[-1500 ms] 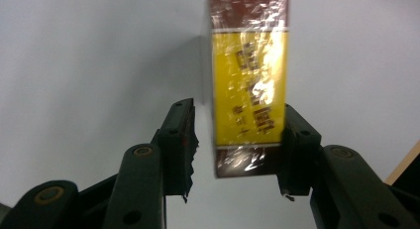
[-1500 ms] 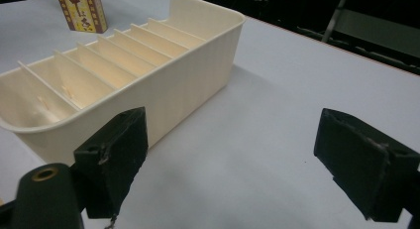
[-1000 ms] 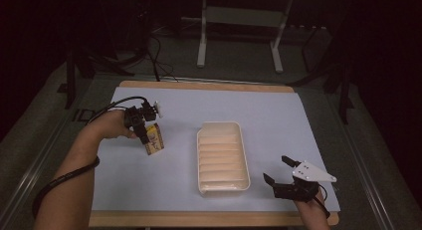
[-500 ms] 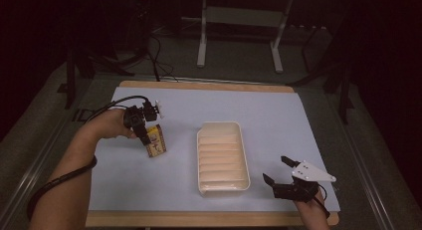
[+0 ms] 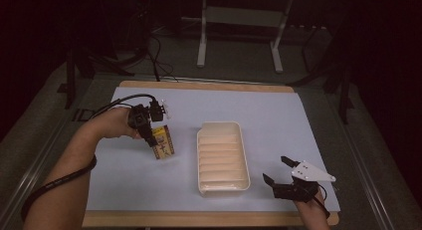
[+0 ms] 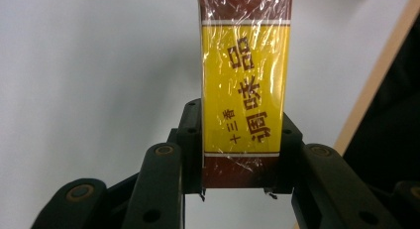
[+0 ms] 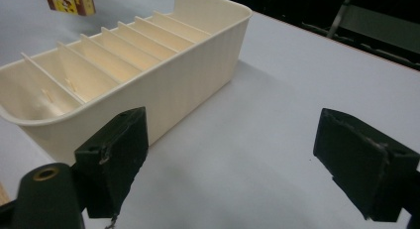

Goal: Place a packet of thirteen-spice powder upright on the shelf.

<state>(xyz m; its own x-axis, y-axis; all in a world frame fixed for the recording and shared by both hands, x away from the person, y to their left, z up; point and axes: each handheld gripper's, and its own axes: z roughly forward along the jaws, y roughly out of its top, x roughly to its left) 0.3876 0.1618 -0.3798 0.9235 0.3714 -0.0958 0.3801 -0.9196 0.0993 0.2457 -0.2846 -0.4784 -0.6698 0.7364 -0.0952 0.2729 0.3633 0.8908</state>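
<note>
A: Since the left gripper (image 5: 155,140) already has its jaws clamped on the box (image 5: 163,143), I'd say the pick-up is done. How much is left?

B: Most of it, by my reading. The box, yellow and brown under shiny wrap (image 6: 242,85), sits to the left of the tray (image 5: 222,190) and apart from it. I can't tell whether it is lifted or touching the sheet. Every slot in the tray (image 7: 163,85) looks empty, so carrying the box over and setting it in are both to come, if the tray is where it goes.

A: And the right gripper (image 5: 278,172)?

B: Jaws spread wide, holding nothing, parked near the right front corner of the tray. In the right gripper view the tray wall lies just beyond its left jaw, and open sheet runs between the two.

A: Room to move?

B: Plenty on the left. The table (image 5: 124,190) is bare between box and tray, so a straight path to the right looks free. The thin dividers inside the tray leave narrow slots, so I judge the box would need to come down squared up with one.

A: Edges to mind?

B: The tray's raised rim first. Also the right gripper is near the table's front edge, with little sheet behind it.
</note>
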